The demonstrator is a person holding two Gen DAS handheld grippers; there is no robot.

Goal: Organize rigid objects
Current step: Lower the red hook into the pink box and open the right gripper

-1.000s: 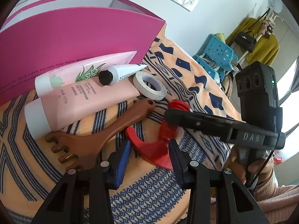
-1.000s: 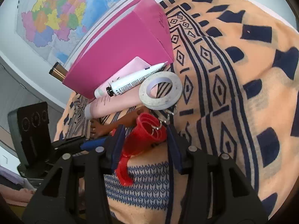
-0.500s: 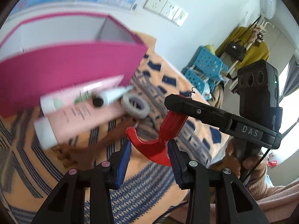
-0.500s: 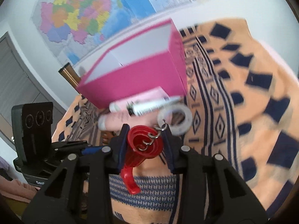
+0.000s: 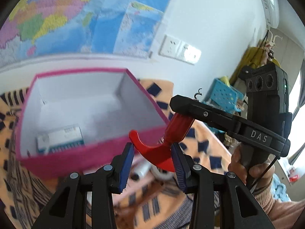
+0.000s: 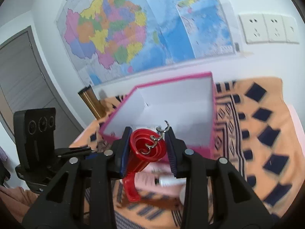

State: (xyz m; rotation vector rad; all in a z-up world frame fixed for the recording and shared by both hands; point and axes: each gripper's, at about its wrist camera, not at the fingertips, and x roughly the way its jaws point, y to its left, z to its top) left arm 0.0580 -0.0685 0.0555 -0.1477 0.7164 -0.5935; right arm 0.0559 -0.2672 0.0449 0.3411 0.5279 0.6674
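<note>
A red plastic corkscrew [image 5: 158,152] hangs in the air, held at both ends. My left gripper [image 5: 151,164] is shut on its curved red handle. My right gripper [image 6: 148,149] is shut on the ribbed red barrel [image 6: 144,150], whose metal spiral [image 6: 156,139] pokes out of the top. In the left wrist view one right finger [image 5: 205,114] is a black bar across the barrel [image 5: 179,126]. Just beyond and below the corkscrew stands the open pink box [image 5: 76,156] [image 6: 213,118] with white inside walls. A white and blue packet [image 5: 61,139] lies in it.
Below the grippers the orange and navy patterned cloth [image 6: 257,133] carries a blurred white tube [image 6: 171,181] and a tape roll [image 5: 162,173]. A gold cylinder [image 6: 91,103] stands left of the box. A wall map [image 6: 133,28] and sockets [image 6: 266,30] lie behind.
Both grippers have risen together, lifting the corkscrew off the cloth. The right jaws closed onto the barrel. The views tipped up, so the box's open inside and the wall now show.
</note>
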